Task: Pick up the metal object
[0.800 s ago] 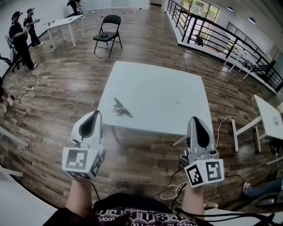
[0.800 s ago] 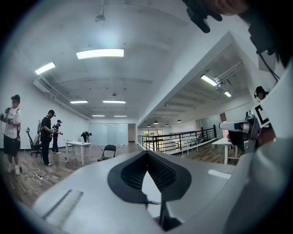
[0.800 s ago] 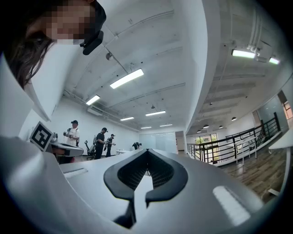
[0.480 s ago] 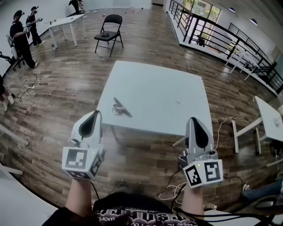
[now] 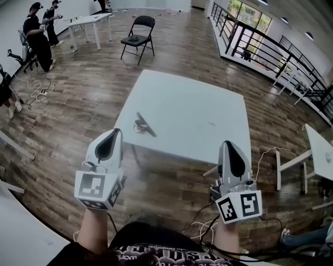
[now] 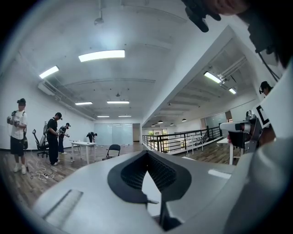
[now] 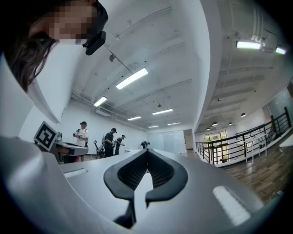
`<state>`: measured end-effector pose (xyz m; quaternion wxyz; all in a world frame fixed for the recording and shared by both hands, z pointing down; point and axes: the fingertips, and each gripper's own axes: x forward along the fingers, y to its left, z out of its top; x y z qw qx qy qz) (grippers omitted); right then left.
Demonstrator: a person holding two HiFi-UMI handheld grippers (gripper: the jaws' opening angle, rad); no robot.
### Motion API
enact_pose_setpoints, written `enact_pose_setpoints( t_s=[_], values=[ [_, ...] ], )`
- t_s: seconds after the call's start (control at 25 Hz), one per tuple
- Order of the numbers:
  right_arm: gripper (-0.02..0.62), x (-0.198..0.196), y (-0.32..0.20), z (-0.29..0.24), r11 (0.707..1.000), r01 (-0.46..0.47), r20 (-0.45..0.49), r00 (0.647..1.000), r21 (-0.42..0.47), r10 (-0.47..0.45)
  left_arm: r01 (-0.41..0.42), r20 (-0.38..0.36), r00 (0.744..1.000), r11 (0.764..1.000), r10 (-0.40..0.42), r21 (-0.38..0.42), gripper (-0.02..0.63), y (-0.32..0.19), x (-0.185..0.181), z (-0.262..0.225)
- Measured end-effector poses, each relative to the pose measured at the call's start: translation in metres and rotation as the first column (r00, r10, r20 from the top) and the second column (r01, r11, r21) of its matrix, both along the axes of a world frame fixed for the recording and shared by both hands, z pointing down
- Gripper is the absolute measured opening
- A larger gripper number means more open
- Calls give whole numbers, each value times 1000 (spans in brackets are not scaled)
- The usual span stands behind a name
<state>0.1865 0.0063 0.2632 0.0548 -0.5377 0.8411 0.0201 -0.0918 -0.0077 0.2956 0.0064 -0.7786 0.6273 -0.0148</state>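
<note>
The view has swung a little and the table has slid right, the left gripper and right gripper both closed and empty short of its near edge, the metal object lying near its front-left corner, a folding chair and 2 people beyond.

Bright, even light from ceiling strips and windows. Head view is sharp, with lines bowed toward its edges. Both tool views are strongly fisheye, black-cornered, with the nearest surfaces soft.
</note>
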Motion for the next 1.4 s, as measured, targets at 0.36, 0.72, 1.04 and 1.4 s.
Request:
enact_pose_setpoints(
  t_s=[0.36,0.72,1.04,1.4],
  values=[
    [11,-6,-34,14,999,30,16,999,-13,-30,10,19,1000,1000,-10,-11,-5,-22,-7,13],
    [11,-21,-95,19,1000,-9,-2,1000,-7,9,-54,52,997,998,55,-19,-5,-95,-18,26],
    [11,-35,-143,12,998,-59,-5,998,6,59,-105,47,993,994,105,-11,-5,-149,-30,22],
    [11,-41,-169,15,997,-78,-10,997,-5,78,-196,41,979,978,199,-72,-5,-177,-18,38]
  ],
)
